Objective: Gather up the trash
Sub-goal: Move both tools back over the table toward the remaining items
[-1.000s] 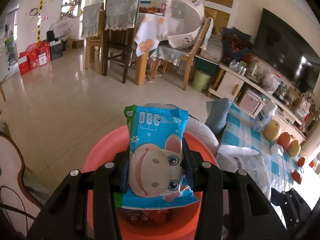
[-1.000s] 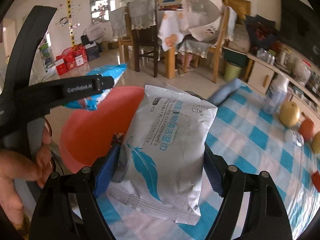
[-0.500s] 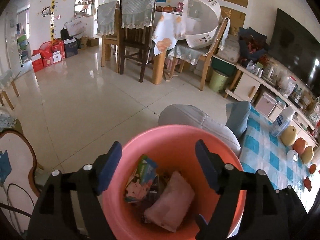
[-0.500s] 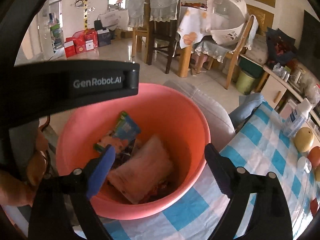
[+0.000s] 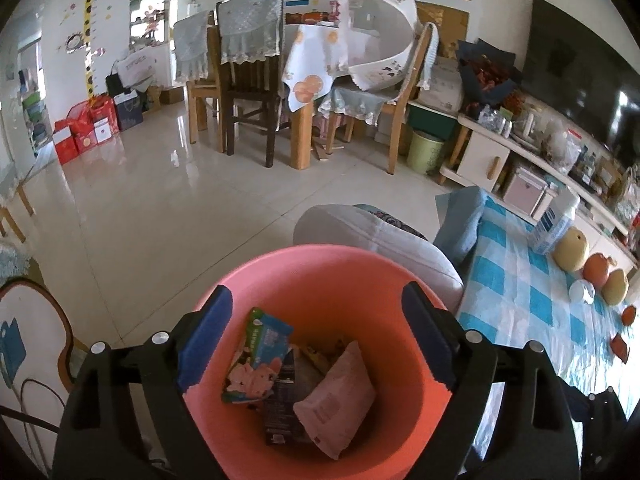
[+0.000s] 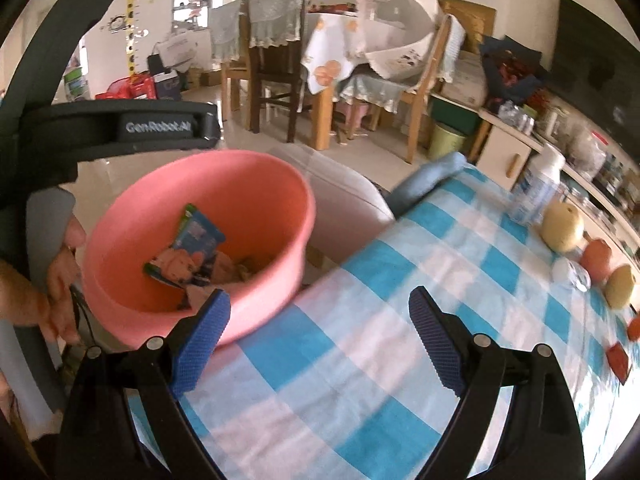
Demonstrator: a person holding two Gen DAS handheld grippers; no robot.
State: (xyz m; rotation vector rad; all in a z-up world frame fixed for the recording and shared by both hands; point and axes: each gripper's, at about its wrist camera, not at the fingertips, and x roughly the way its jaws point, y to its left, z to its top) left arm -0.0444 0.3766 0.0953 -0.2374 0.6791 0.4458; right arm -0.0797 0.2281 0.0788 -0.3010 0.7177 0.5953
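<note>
Left gripper (image 5: 316, 344) at lower centre hangs over the pink bin (image 5: 320, 256), jaws opening w/ nothing between; wrappers (image 5: 260, 360) lie inside, probably just dropped. Right gripper (image 6: 320, 332), lower centre, spread and empty above the checkered bench (image 6: 400, 280).

My left gripper (image 5: 316, 336) hangs over the pink basin (image 5: 280, 264), jaws opening with nothing between them; the basin's mouth is clear, but wrappers (image 5: 256, 364) and a pale pouch (image 5: 336, 396) crowd its floor. My right gripper (image 6: 320, 332) stands wide over bare checked tabletop (image 6: 360, 360), a free stretch running ahead. The basin's wall (image 6: 256, 312) sits just beside its left finger. On the far right, a white bottle (image 6: 536, 192) and a row of fruit (image 6: 564, 220) line the edge. The left gripper's black frame (image 6: 120, 128) bars the upper left.
</note>
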